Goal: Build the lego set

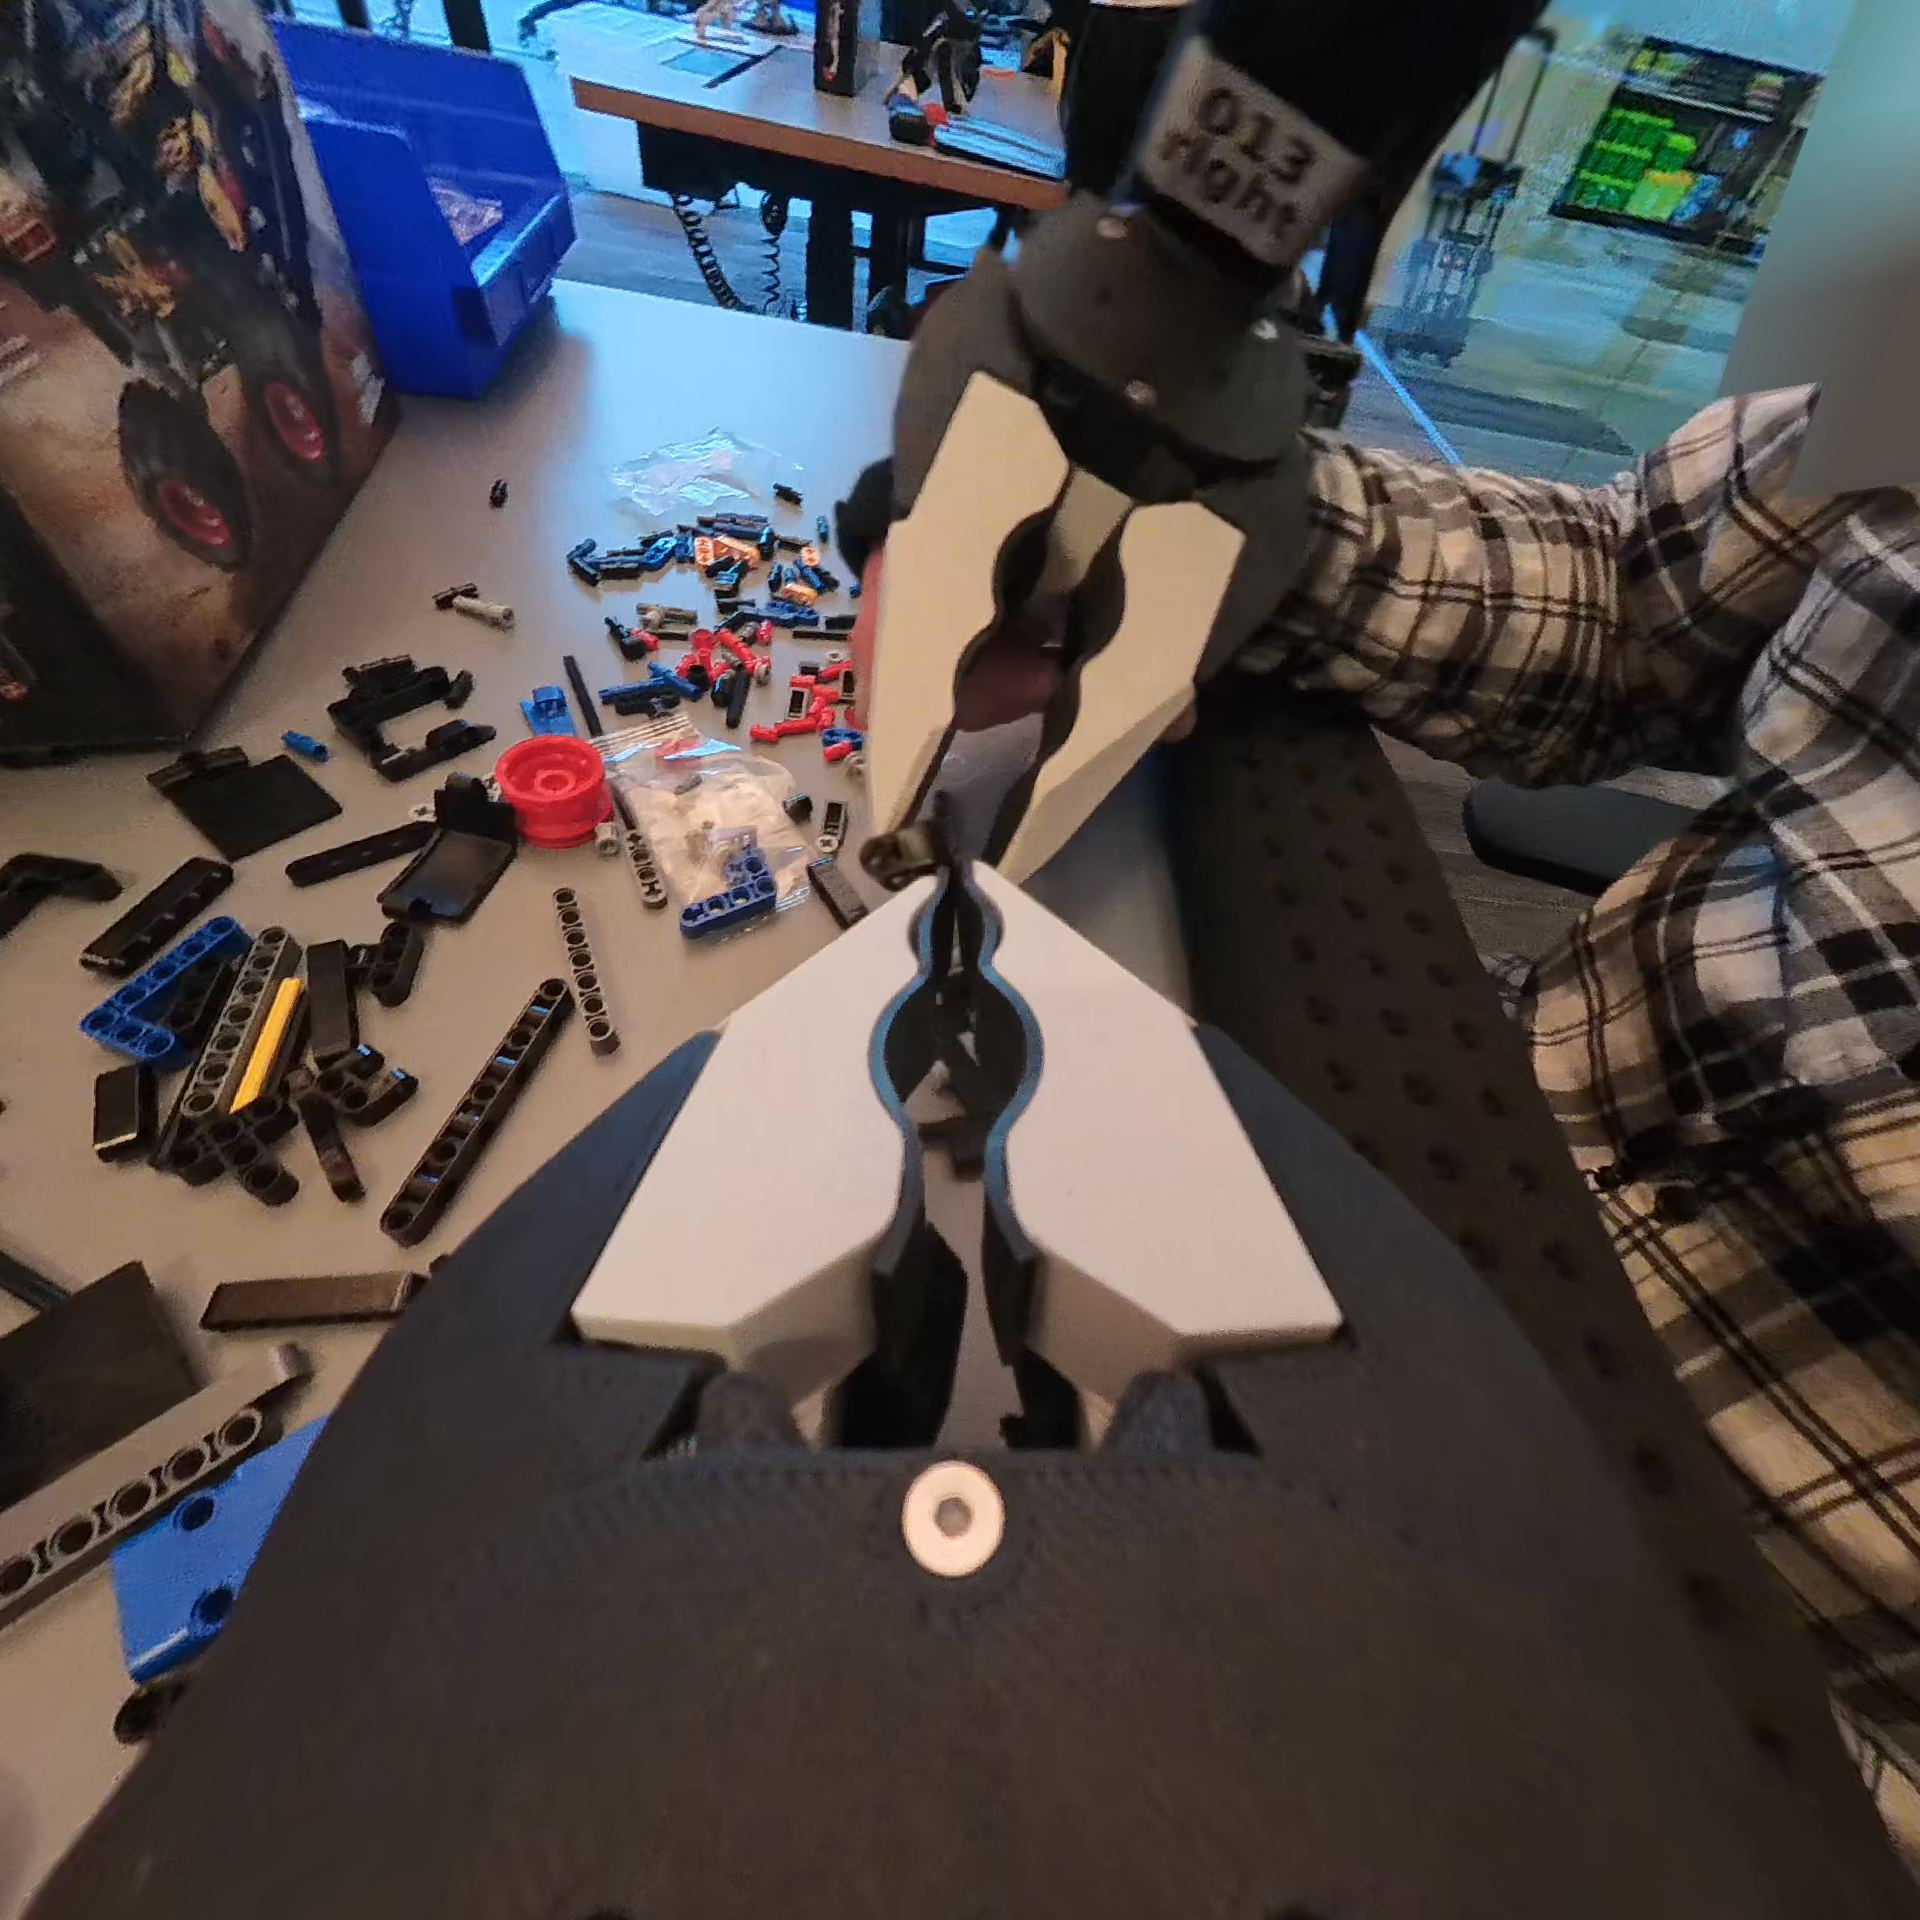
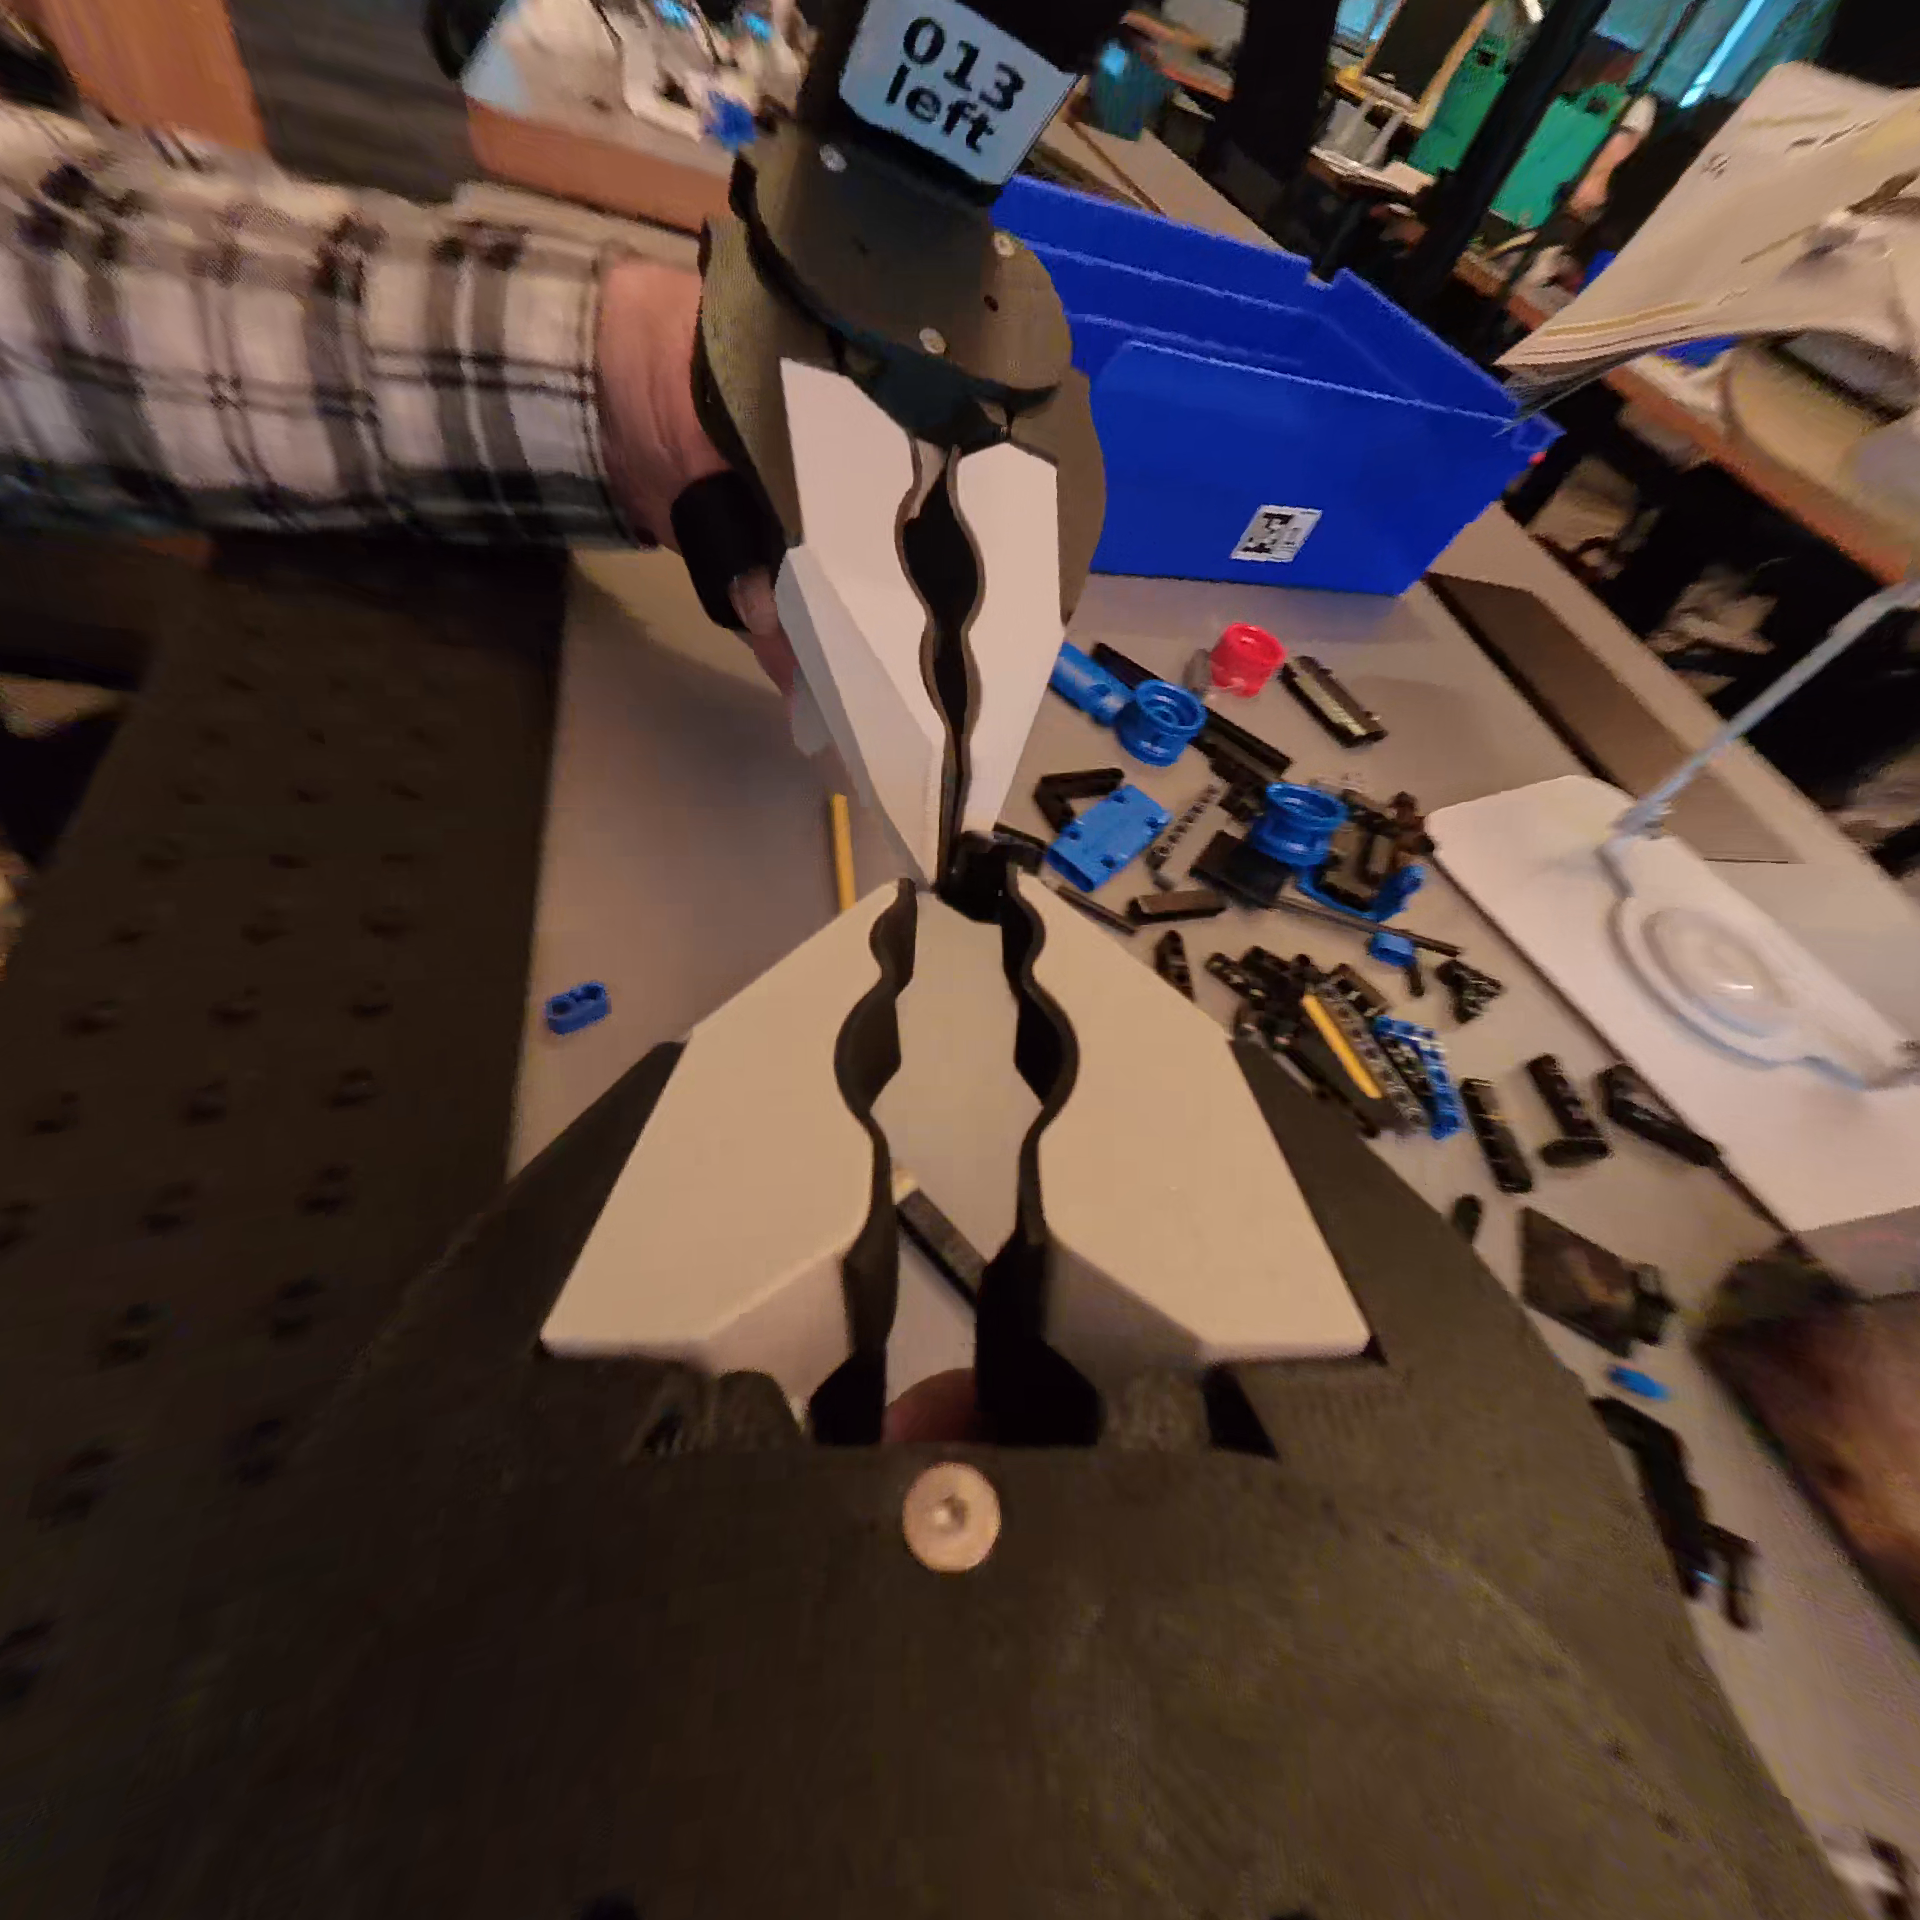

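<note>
Because the two tools meet tip to tip above the near edge of the bench, the work in hand looks like joining two small parts in the air rather than on the surface. The left hand-held gripper has its white fingers drawn almost together, and a thin black piece runs down the wavy gap between them, so it is clamped on that piece. The right hand-held gripper, seen in the left wrist view coming down from above, has its fingers drawn in at the tips and spread wider toward the base; a small black connector sits at its tips, just touching the end of the left one's piece. In the right wrist view the same meeting point is a dark blurred lump, so whether the connector is truly pinched or only pressed against the tip I cannot tell for certain; pinched seems likelier.

Holding both parts off the bench leaves each free to be turned and lined up before being pushed home, which probably explains the pose.

The rest of the set lies spread on the bench, to the left of the left hand-held gripper and well apart from it: black beams, blue beams, a red wheel hub, a clear bag of small parts, and a scatter of red and blue pins. The set's box stands at the far left with a blue bin behind it.
</note>
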`<state>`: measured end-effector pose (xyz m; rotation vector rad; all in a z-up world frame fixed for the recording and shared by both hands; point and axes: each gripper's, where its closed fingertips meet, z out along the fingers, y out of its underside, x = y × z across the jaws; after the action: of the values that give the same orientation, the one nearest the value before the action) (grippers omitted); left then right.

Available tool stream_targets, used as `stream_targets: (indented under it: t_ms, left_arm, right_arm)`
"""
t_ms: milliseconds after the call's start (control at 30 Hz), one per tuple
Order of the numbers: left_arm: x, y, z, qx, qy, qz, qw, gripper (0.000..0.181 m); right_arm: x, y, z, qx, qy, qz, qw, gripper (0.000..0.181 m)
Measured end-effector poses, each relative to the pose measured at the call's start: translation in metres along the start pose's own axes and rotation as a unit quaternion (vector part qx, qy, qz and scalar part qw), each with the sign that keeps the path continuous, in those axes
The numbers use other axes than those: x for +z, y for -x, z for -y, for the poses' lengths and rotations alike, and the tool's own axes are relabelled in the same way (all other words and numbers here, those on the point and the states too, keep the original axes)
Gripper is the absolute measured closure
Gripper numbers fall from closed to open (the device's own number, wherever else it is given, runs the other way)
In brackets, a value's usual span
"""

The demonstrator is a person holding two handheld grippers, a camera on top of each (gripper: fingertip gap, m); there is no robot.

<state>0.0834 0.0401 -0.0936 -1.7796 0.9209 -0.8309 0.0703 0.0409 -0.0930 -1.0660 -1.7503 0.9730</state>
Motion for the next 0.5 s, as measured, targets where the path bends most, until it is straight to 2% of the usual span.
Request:
stream_targets:
  t_ms: [167, 333, 400, 500]
  left_arm:
    - [-0.001, -0.011, -0.001, 0.039, 0.009, -0.016, 0.999, 0.181]
    - [0.001, -0.008, -0.005, 0.048, 0.020, -0.003, 0.999, 0.181]
    - [0.002, -0.005, -0.011, 0.058, 0.043, 0.015, 0.997, 0.181]
    - [0.003, -0.003, -0.030, 0.077, 0.106, 0.035, 0.991, 0.170]
  right_arm:
    - [-0.008, 0.009, 0.005, 0.056, -0.030, 0.061, 0.996, 0.173]
    - [-0.006, 0.009, 0.002, 0.067, -0.028, 0.065, 0.995, 0.174]
    - [-0.009, 0.005, 0.007, 0.084, -0.046, 0.068, 0.993, 0.174]
    - [-0.013, -0.003, 0.005, 0.095, -0.049, 0.055, 0.993, 0.173]
